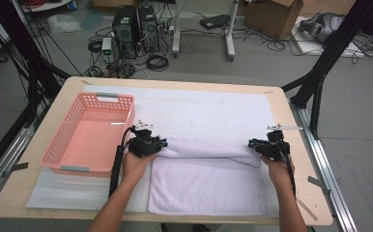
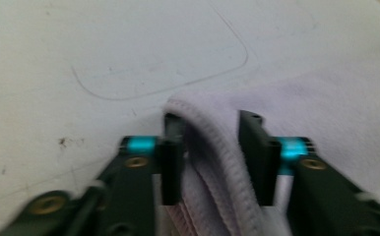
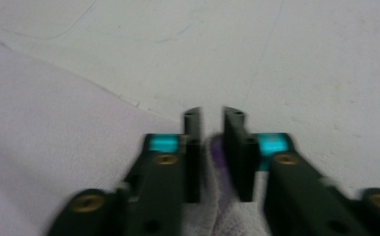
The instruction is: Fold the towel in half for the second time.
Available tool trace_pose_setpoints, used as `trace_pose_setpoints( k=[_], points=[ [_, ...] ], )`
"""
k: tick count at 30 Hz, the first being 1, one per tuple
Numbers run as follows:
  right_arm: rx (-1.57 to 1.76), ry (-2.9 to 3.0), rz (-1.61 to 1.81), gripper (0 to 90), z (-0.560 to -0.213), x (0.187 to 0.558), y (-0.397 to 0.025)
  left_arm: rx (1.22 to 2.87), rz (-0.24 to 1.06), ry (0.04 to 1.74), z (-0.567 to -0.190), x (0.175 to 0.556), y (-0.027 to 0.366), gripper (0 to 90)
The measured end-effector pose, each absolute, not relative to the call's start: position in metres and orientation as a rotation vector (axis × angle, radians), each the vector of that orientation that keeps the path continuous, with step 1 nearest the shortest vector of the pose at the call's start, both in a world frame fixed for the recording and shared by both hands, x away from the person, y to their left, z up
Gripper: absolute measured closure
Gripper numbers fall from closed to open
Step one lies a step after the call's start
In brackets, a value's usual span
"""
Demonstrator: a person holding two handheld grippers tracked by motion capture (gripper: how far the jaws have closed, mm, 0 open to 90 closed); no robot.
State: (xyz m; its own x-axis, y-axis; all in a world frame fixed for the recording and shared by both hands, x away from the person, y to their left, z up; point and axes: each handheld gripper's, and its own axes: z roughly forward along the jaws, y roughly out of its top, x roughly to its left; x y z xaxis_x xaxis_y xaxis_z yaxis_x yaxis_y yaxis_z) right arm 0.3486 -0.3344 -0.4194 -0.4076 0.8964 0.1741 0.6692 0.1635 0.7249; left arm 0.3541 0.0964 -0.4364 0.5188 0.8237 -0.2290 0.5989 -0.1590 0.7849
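Folding the lavender towel [image 1: 208, 186] goes best if both ends of the fold travel together, so the two hands should move at one pace and keep the folded edge straight and taut between them — a lagging corner would skew the crease. The towel lies on the white mat [image 1: 213, 108] to the right of the pink basket [image 1: 90, 130], its near half flat toward the person and its far part doubled over into a roll-like fold. The left gripper [image 1: 146, 141] sits at the end of that fold nearest the basket; its jaws stand apart with the towel's stitched hem [image 2: 212, 162] running between them, not squeezed, so I judge it open around the cloth rather than clamped. The right gripper [image 1: 267, 145] is at the end farthest from the basket, jaws drawn nearly together with a bunch of cloth [image 3: 217, 152] in the narrow gap — it looks to be pinching the towel's corner. Before moving on, the left jaws should close fully on the hem, or that end will slip. The high view gives the whole layout: the line of the fold and both hands relative to the basket. The gripper views add what it cannot — the layered hem at the left jaws, the tight bite at the right, and faint pen outlines on the mat beyond the towel.
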Motion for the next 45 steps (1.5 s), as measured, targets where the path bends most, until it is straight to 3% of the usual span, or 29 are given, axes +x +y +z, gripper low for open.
trace_pose_setpoints(
  k=[4, 16, 20, 26, 39, 42, 45],
  points=[
    [1.456, 2.136, 1.126, 87.5, -0.413, 0.340, -0.337, 1.829, 0.352, 1.124, -0.429, 0.343, 0.096, 83.8],
    [1.316, 2.087, 1.291, 87.6, -0.403, 0.282, -0.350, 1.830, 0.371, 0.975, -0.428, 0.287, 0.107, 80.0],
    [1.295, 2.079, 1.323, 87.6, -0.406, 0.259, -0.354, 1.835, 0.372, 0.973, -0.430, 0.274, 0.112, 72.0],
    [1.281, 2.070, 1.333, 87.6, -0.412, 0.234, -0.359, 1.789, 0.366, 0.975, -0.427, 0.258, 0.126, 52.1],
    [1.298, 2.072, 1.287, 87.6, -0.419, 0.206, -0.362, 1.757, 0.382, 0.968, -0.419, 0.262, 0.127, 43.5],
    [1.307, 2.057, 1.289, 87.5, -0.421, 0.204, -0.361, 1.788, 0.344, 0.993, -0.422, 0.272, 0.119, 47.0],
    [1.308, 2.046, 1.295, 87.5, -0.421, 0.202, -0.361, 1.836, 0.337, 1.001, -0.428, 0.272, 0.113, 73.1]
  ],
)
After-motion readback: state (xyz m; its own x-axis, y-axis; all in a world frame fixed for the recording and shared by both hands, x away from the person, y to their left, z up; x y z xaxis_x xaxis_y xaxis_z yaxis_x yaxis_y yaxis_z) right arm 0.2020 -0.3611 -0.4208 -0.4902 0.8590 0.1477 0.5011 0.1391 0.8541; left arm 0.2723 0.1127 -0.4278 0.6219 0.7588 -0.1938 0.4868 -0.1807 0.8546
